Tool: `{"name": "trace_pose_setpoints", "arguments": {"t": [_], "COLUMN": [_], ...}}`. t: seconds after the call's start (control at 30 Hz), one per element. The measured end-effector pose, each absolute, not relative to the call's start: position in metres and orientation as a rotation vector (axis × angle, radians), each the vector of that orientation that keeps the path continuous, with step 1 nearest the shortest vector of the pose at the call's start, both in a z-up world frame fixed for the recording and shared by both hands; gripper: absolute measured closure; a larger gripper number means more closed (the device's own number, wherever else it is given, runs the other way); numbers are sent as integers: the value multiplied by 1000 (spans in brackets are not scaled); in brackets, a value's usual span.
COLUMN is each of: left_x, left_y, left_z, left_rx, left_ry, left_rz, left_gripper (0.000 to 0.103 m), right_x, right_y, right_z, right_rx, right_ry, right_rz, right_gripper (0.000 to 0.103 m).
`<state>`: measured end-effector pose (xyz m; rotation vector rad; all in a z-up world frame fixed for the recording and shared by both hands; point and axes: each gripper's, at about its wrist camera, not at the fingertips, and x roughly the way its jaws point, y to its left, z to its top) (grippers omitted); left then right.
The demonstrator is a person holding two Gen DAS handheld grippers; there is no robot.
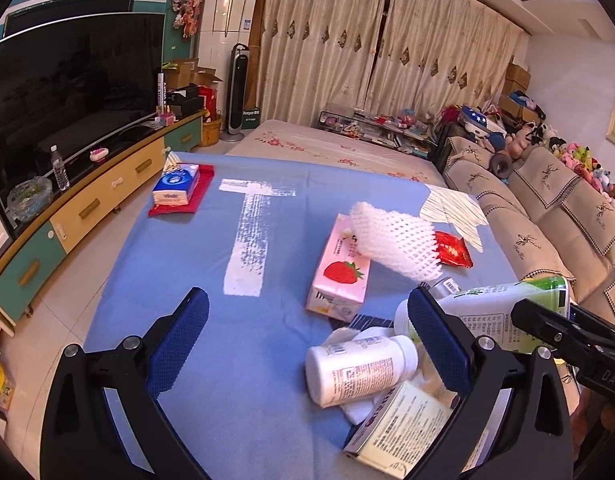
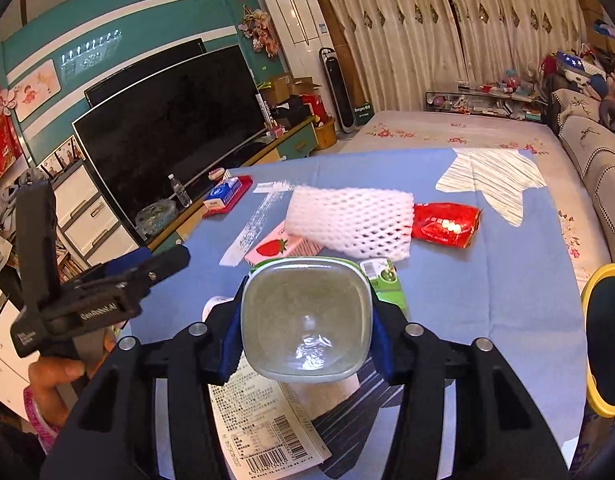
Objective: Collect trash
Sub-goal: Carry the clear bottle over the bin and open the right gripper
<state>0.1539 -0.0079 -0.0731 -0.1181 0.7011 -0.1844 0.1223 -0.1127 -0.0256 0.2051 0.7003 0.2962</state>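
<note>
**Above the Blue Desk, a Bottle Goes Up**

Above the pink strawberry box [image 2: 281, 249], the right gripper [image 2: 307, 340] pinches a clear plastic bottle [image 2: 305, 324] in its jaws, likely to carry it off as trash. The left gripper [image 1: 307, 336] has its jaws spread and empty, just beside a white pill bottle [image 1: 359, 372]. Its side seems to read "DexRobot.AI".

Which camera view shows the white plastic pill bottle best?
The left wrist view: the white plastic pill bottle lies on its side, label and cap fully visible. The right wrist view shows only a small white piece beside the right tool.
</note>
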Motion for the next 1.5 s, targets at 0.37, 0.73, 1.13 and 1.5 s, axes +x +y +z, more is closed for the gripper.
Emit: {"name": "trace_pose_setpoints", "arguments": {"t": [0.37, 0.73, 1.13, 1.5], "left_x": [156, 159, 173, 197], "left_y": [-19, 7, -17, -105], "left_z": [-56, -52, -56, -48], "left_rx": [-100, -125, -102, 34], "left_ry": [637, 623, 644, 687], "left_rz": [-170, -85, -132, -247], "left_gripper": [5, 5, 5, 5], "right_x": [129, 144, 114, 131], "right_y": [-124, -164, -352, -467], "right_z": [6, 51, 5, -145], "right_rx": [257, 258, 331, 448], "right_ry": [646, 576, 623, 908], "right_rz": [320, 271, -263, -526], "right_gripper": [54, 54, 54, 54]}}
